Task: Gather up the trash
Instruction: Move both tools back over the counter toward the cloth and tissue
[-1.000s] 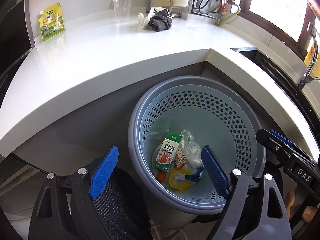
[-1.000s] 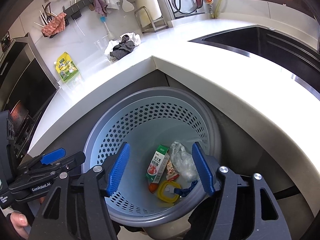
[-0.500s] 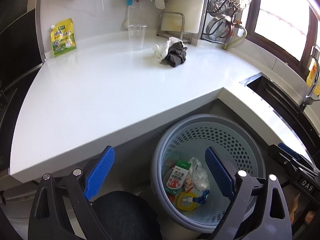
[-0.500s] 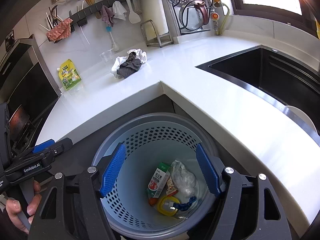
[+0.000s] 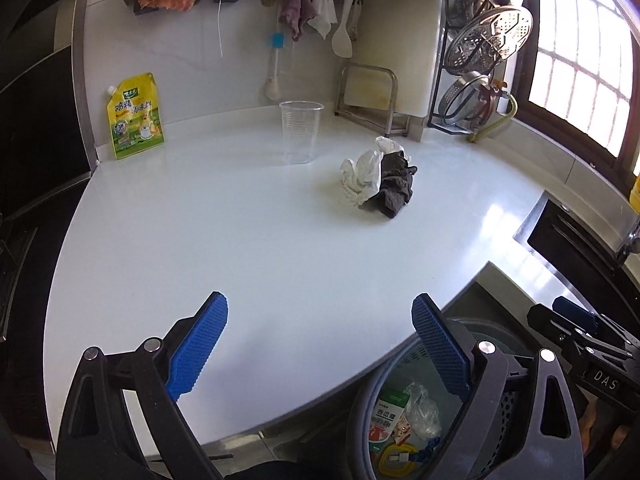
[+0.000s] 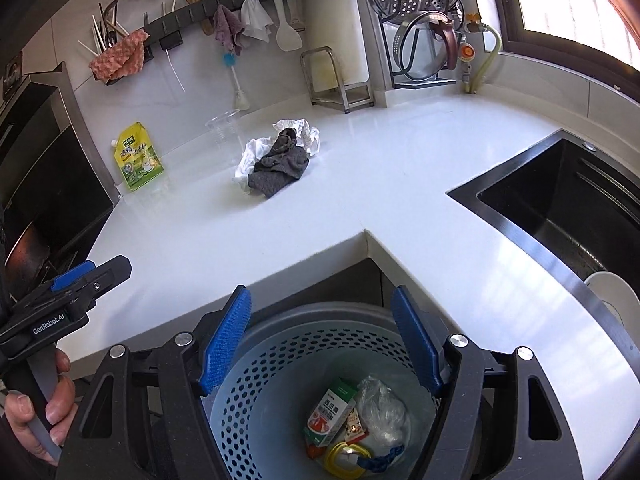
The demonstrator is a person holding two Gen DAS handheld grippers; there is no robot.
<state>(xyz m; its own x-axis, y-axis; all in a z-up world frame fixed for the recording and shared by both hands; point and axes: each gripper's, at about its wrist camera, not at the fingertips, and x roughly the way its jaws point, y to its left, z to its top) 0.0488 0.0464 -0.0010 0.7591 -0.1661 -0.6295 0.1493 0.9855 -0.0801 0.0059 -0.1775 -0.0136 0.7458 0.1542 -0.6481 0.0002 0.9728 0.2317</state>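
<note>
The jaws of the left gripper (image 5: 320, 350) stand wide apart with nothing between them, above the near edge of the white desk (image 5: 240, 240). The jaws of the right gripper (image 6: 322, 344) are also apart and empty, over the grey perforated bin (image 6: 320, 344) that stands under the corner of the desk. In the bin lie the trash pieces: a green and white carton (image 6: 330, 412), a crumpled clear plastic bag (image 6: 380, 410) beside it, and a yellow ring with a blue cord (image 6: 344, 456) near them. Further out on the desk, a bundle of white and dark grey cloth (image 5: 380, 180) lies near a clear plastic cup (image 5: 300, 132). A yellow pouch (image 5: 136, 116) leans against the wall at the left. A black sink (image 6: 560, 216) is at the right side.
</note>
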